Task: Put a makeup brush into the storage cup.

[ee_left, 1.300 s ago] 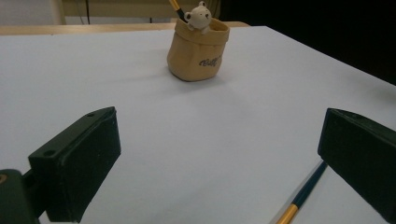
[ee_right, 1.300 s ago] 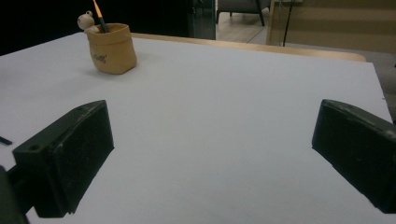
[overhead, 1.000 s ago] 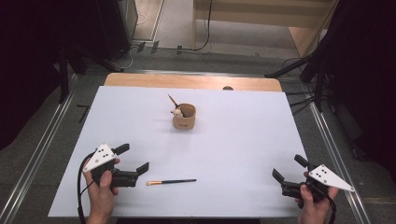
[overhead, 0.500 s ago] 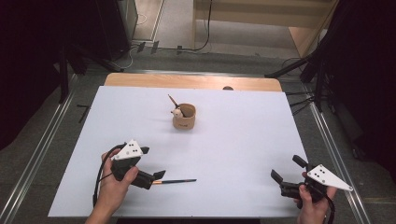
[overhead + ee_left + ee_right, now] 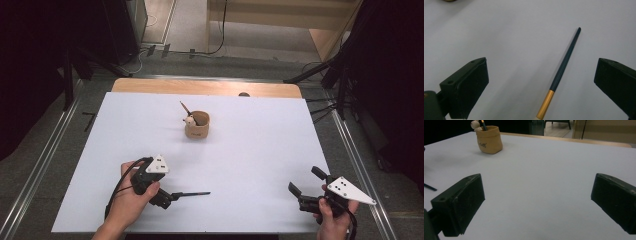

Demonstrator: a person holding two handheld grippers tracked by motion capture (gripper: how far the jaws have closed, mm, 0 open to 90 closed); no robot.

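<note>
Since a second ago the left gripper [image 5: 172,196] has moved rightward along the table's near edge and now sits at the near end of the brush [image 5: 192,194], while the right gripper [image 5: 304,190] has stayed at the near right corner. From above, the brush lies flat on the white table [image 5: 260,150], pointing right, well apart from the cup [image 5: 197,125] that stands farther back with a pencil [image 5: 186,108] leaning in it. The right gripper's jaws are spread and hold nothing.

From the left gripper view, the jaws stand wide apart on both sides of the brush [image 5: 564,62], and neither pad touches it. Its dark handle runs away from the camera and the gold ferrule [image 5: 545,105] is at the near end.

From the right gripper view, the jaws are also wide apart over bare table, and the cup [image 5: 489,140] stands far off at upper left, with a small figure [image 5: 475,125] on its rim.
</note>
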